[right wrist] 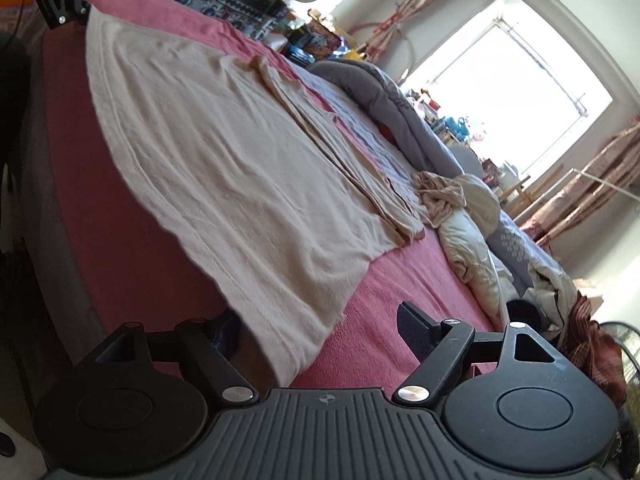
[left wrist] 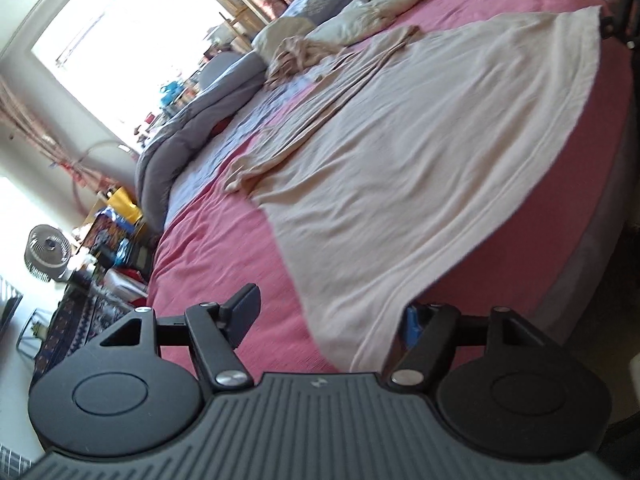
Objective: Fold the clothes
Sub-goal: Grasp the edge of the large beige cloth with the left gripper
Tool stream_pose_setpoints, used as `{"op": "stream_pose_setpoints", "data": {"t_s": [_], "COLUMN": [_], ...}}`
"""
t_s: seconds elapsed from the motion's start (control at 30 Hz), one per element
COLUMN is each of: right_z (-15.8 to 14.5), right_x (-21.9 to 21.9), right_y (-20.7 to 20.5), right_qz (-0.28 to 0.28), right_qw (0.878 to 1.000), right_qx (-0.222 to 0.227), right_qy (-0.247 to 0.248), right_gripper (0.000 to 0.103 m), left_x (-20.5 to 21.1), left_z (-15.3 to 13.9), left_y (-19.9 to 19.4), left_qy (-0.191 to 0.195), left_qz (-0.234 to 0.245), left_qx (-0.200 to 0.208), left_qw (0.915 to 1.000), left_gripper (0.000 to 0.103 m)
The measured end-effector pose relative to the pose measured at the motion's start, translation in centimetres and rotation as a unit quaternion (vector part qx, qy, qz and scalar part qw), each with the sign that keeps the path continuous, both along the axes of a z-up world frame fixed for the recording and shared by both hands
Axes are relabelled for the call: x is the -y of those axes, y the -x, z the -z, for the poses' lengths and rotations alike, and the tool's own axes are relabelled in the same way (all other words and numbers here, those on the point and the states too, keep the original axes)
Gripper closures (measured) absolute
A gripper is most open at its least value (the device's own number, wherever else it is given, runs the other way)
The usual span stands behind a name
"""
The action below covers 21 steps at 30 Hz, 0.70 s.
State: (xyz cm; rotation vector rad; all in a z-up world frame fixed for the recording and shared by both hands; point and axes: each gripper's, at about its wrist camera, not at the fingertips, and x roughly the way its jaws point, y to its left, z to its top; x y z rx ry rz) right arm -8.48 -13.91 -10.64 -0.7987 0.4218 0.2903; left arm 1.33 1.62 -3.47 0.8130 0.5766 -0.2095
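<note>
Grippers at the near hem, both open.
Garment point(left wrist: 400, 152) lies flat on the bed point(left wrist: 224, 264). Left gripper point(left wrist: 332, 312) straddles its 6 o'clock corner, right gripper point(right wrist: 320, 328) likewise; neither pinches. I'd say grip both corners evenly, lift together, carry toward 12 o'clock, keeping the hem taut.

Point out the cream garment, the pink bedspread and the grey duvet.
cream garment point(left wrist: 420, 160), left wrist view, middle of flat cloth.
pink bedspread point(left wrist: 224, 264), left wrist view, bare patch.
grey duvet point(right wrist: 384, 96), right wrist view, rolled edge.
</note>
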Motion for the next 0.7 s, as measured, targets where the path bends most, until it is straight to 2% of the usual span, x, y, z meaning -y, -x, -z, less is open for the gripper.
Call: {"op": "stream_pose_setpoints", "data": {"t_s": [0.3,0.7], "right_z": [-1.1,-2.3], "right_x": [1.1,2.4], "right_y": [1.0,2.1], "right_qz": [-0.005,0.005], "right_qw": [1.000,0.997], "right_qx": [-0.014,-0.050], "right_qy": [-0.005,-0.058], "right_gripper": [0.024,0.023], "left_x": [-1.2,-2.5], "left_z": [-0.1,-0.1], "left_y": [0.9,2.0], "left_qy": [-0.016,-0.018], "left_qz": [-0.007,-0.019], "left_qx": [0.003,-0.002], "left_qw": [0.9998,0.9996], "left_gripper": [0.031,0.031]}}
